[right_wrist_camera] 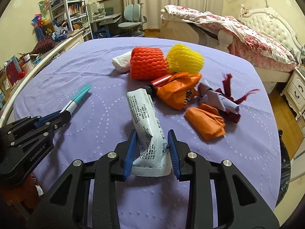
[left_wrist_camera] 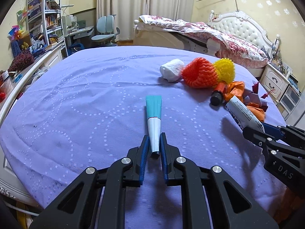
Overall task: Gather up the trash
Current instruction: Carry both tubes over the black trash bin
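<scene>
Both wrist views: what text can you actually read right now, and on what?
"GenRobot.AI": on the black left tongs, side of the body.
"DAS": partial lettering on the black right tongs.
White crumpled printed tube: dense small print and a date-like number near its top, too small to read.
Teal-and-white flat tube: no text visible.

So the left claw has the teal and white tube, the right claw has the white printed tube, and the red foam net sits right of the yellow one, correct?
Not quite. In the right wrist view the red foam net sits left of the yellow foam net, not right. The rest holds: left claw grips the teal and white tube, right claw the white printed tube.
</scene>
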A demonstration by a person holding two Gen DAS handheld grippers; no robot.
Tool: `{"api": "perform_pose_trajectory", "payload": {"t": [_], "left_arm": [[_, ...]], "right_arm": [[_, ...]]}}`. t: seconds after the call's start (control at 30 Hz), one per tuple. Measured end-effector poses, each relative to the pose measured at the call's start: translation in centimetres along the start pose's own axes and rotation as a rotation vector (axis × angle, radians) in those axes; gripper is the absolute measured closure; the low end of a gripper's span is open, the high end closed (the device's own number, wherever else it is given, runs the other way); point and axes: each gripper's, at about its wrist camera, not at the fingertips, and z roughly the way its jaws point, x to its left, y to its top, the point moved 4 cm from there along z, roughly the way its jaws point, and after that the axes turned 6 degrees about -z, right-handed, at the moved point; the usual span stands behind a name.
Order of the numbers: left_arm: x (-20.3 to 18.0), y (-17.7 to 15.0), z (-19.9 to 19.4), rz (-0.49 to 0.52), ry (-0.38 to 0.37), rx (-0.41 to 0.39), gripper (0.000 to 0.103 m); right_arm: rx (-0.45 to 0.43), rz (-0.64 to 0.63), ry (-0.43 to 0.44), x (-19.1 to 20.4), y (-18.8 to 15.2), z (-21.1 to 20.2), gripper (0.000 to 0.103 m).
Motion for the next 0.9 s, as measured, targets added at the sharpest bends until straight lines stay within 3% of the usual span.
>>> {"api": "perform_pose_trajectory", "payload": {"t": [0.4,0.9], "left_arm": [[-4.4,0.3,-1.9,0.056,-0.079,-0.035,0.089],[-15.2,0.9,-3.1,0.192,-0.251,-0.075,0.090]], "right_arm": [[-0.073,0.116,-0.071,-5.1,-1.6,-4.2,0.071],[-0.137,0.314,-0.266,-15.7,-4.6,-8.6,0.071]]}}
